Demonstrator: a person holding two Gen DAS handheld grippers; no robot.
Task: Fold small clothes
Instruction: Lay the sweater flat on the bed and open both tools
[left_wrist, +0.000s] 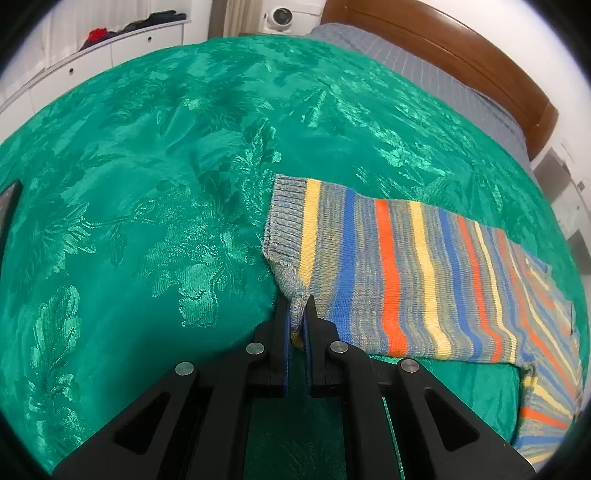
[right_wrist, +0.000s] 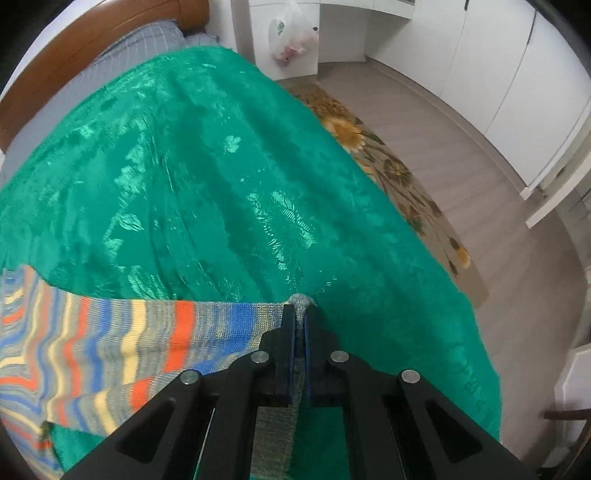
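Note:
A striped knit sweater (left_wrist: 399, 273) in grey, blue, orange and yellow lies on the green bedspread (left_wrist: 155, 184). One sleeve stretches across the left wrist view, its ribbed cuff at the left end. My left gripper (left_wrist: 298, 306) is shut on the lower corner of that cuff. In the right wrist view the striped sweater (right_wrist: 110, 332) runs in from the left, slightly blurred. My right gripper (right_wrist: 300, 309) is shut on a grey ribbed edge of it, and the knit passes back between the fingers toward the camera. The garment's body is mostly out of view.
The green bedspread (right_wrist: 221, 184) covers a bed with a wooden headboard (left_wrist: 461, 55) and a grey checked pillow (left_wrist: 424, 74). To the right the bed ends above a floral rug (right_wrist: 399, 173) and wood floor. White cabinets (right_wrist: 498, 74) and a hanging plastic bag (right_wrist: 291, 40) stand beyond.

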